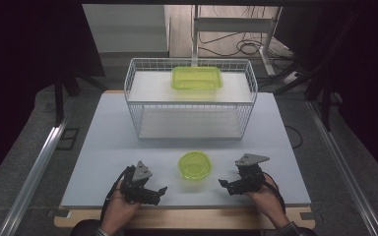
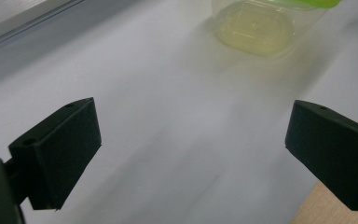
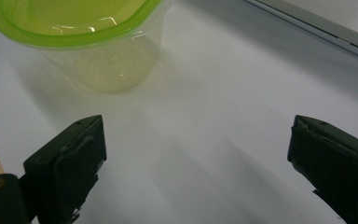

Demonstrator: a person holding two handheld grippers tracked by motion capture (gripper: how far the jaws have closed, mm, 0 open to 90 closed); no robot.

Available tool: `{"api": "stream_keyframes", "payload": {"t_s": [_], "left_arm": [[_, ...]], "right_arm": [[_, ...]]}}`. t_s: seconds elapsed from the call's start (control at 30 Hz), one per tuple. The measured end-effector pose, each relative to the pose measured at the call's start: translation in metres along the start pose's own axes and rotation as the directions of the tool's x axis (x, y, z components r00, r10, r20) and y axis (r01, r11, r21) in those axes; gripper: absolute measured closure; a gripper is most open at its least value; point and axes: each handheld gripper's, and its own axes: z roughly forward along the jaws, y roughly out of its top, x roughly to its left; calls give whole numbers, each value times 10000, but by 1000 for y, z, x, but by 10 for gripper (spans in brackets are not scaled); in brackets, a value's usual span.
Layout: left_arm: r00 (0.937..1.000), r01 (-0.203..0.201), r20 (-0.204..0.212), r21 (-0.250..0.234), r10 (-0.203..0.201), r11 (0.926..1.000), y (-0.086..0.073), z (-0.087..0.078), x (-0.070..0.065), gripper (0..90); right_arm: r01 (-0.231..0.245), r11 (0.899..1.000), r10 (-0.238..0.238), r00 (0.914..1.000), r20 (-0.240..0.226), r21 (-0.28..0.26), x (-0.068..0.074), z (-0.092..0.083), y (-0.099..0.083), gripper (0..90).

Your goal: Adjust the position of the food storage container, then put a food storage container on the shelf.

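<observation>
Left gripper view cuts off the round green tub (image 2: 256,28) at its top edge, while my high view has it standing on the table (image 1: 103,142) between left gripper (image 1: 160,192) and right gripper (image 1: 225,185), both gaping wide, nothing held.

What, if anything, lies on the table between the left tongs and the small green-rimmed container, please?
Nothing: in the left gripper view, bare white table runs from the open left tongs to the small green-rimmed container; the high view agrees.

table (image 1: 108,147): white top | on it: wire basket (image 1: 191,101), green-rimmed cup (image 1: 194,165)
</observation>
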Motion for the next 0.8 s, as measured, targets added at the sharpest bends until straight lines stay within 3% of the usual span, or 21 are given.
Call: {"api": "stream_keyframes", "payload": {"t_s": [0.2,0.37,0.67,0.8], "left_arm": [[10000,-40,-85,-317,38,9995,-4,-4,2,7],[9999,99,22,-348,-98,9993,-5,-3,3,11],[9996,-252,-91,-222,250,9994,-4,2,-1,18],[9989,-442,-155,-261,438,9987,-4,3,-2,19]], "right_arm": [[83,9999,-83,10000,0,-92,-1,0,0,35],[-278,9995,277,9995,-126,-135,-4,-1,0,27],[-442,9984,434,9987,-251,-351,-8,-2,6,28],[-795,9958,778,9962,-392,-449,-12,-5,11,33]]}}
